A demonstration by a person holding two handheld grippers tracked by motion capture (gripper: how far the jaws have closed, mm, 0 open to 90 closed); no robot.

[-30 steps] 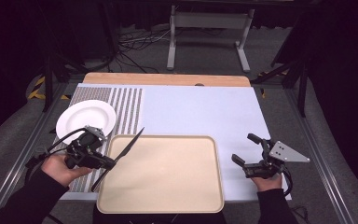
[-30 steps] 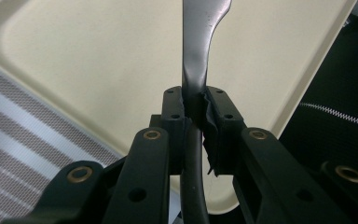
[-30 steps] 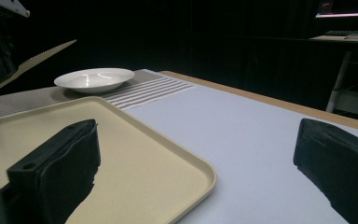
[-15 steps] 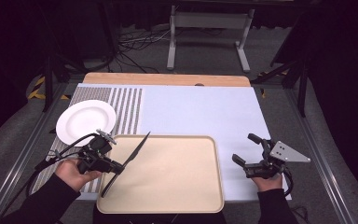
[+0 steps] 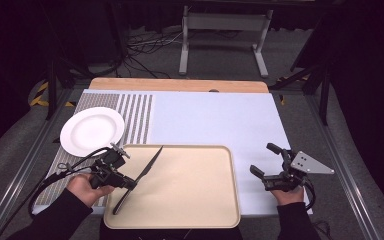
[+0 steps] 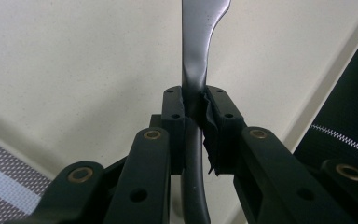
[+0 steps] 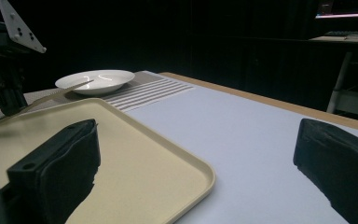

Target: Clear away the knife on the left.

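Left gripper (image 5: 125, 183) clamped on slim dark metal knife (image 5: 147, 167) near handle neck — stiff, light, slippery, liable to pivot. Right gripper (image 5: 265, 161) jaws apart — idle.

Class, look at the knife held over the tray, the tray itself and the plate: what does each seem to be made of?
Knife: probably metal, dark and polished; its blade carries a soft sheen. Tray: likely plastic, matte beige, with a moulded raised rim and rounded corners. Plate: probably glazed ceramic, glossy white, though plastic cannot be ruled out.
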